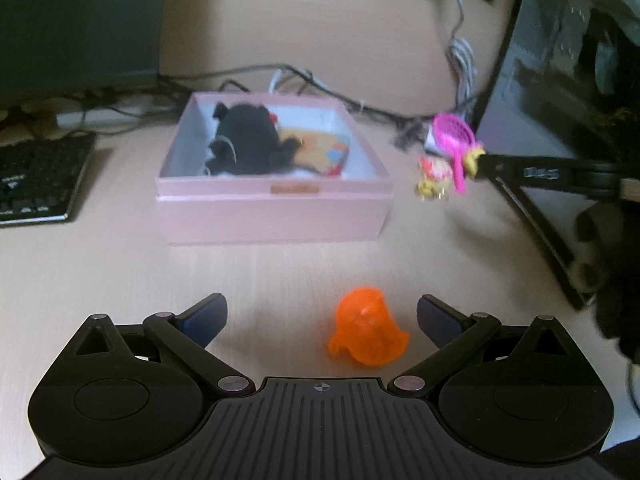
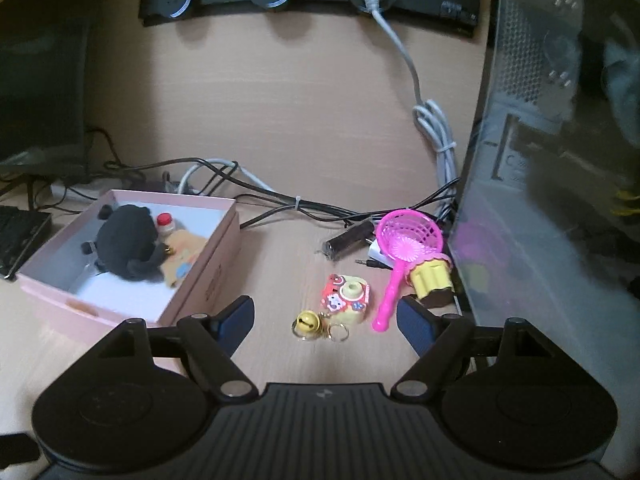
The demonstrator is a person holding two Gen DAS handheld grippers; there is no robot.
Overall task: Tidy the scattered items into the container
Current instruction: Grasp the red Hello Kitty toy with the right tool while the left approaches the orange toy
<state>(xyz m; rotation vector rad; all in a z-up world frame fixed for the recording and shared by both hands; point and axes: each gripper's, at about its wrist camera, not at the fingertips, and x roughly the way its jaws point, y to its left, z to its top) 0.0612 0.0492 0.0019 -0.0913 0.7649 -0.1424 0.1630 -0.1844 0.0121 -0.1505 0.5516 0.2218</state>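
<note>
The light is dim and warm. Both fisheye pictures are soft, with curved edges; the pink scoop point(image 1: 454, 142) is blurred in the left view.

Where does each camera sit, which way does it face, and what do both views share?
Left wrist: on the left gripper, facing the pink box head-on across the desk; its open fingers flank an orange toy.
Right wrist: on the right gripper, facing the back wall; open fingers frame a keychain.
Shared: box, black plush, pink scoop, keychain.
</note>
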